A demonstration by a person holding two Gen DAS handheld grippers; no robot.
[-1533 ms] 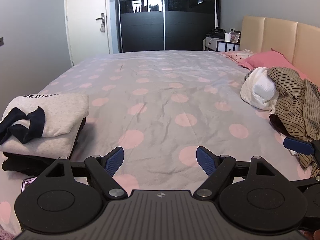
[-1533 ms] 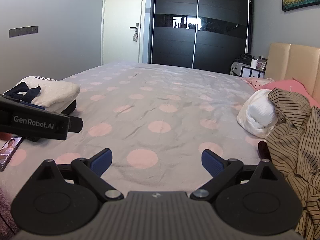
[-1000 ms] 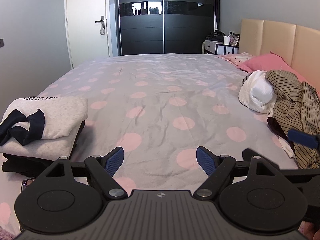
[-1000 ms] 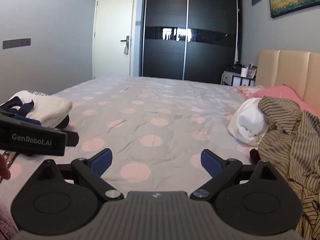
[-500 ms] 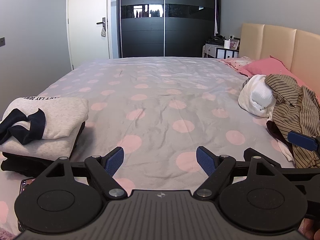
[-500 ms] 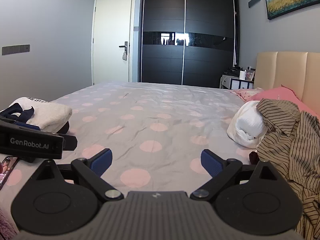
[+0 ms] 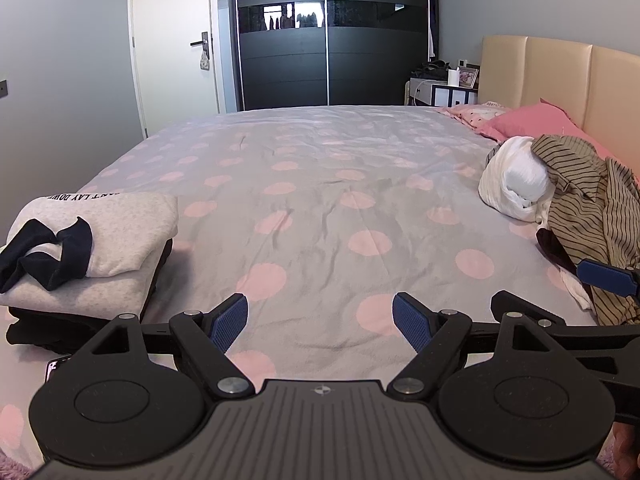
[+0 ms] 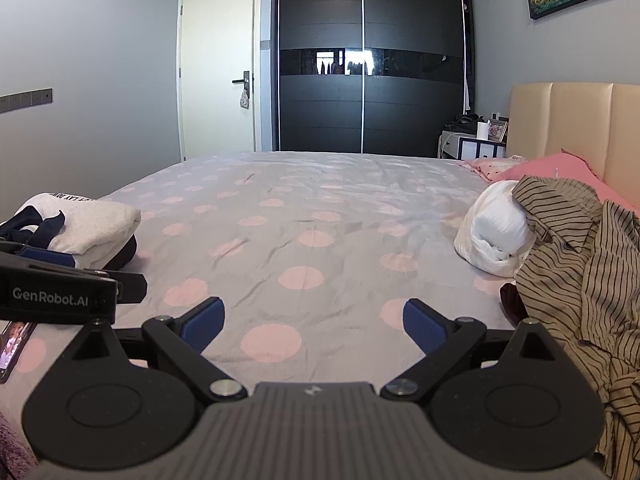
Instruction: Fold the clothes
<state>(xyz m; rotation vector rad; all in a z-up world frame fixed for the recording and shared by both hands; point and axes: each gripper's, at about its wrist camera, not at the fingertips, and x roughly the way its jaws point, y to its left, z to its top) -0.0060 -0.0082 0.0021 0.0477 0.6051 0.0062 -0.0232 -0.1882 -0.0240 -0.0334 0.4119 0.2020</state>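
Clothes: folded stack (image 7: pixel 92 236) left, striped shirt (image 8: pixel 576 248) heaped right, on bed (image 7: pixel 320 200).

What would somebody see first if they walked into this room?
Probably the big grey bedspread with pink dots filling the middle. On its right, near the headboard, a striped shirt lies crumpled beside a white bundle; on its left sits a neat stack of folded clothes. Up close, the left gripper and right gripper hover with jaws open.
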